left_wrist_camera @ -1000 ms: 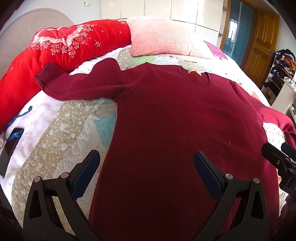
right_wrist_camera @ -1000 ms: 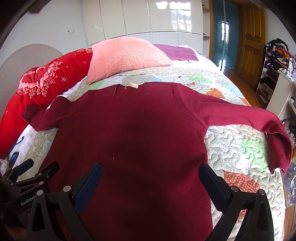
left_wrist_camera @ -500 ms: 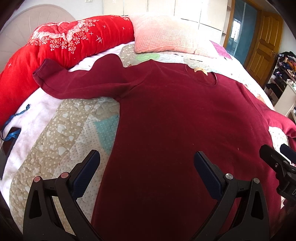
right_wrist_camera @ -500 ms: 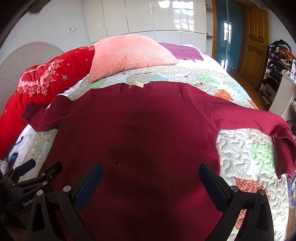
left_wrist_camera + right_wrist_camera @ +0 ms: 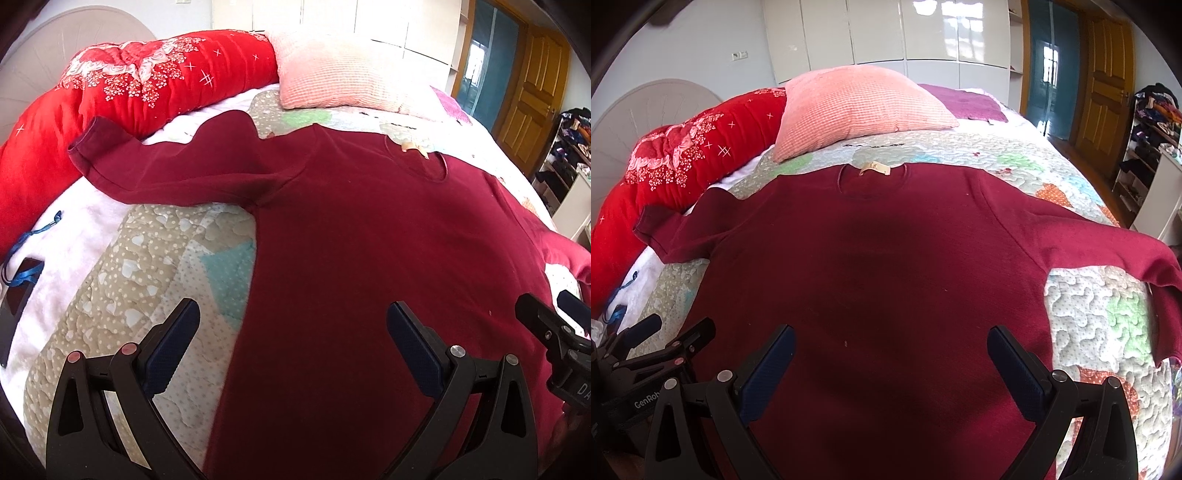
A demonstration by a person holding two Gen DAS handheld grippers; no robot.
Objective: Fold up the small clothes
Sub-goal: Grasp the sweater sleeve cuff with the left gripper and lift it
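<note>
Quilted bed [image 5: 1089,306] carries maroon sweater [image 5: 886,258] spread flat; left gripper [image 5: 291,347] and right gripper [image 5: 890,362] gape empty, risking a pinch that gathers quilt with hem.

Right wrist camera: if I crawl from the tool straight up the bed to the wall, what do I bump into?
Right tool → dark red sweater → neck label → patchwork quilt → pink pillow → white wardrobe doors.

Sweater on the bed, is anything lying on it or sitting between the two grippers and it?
Nothing visible does. The sweater lies spread flat on the quilt, with nothing on top. The left gripper and right gripper are both open above its lower half. The pillow sits beyond the collar.
</note>
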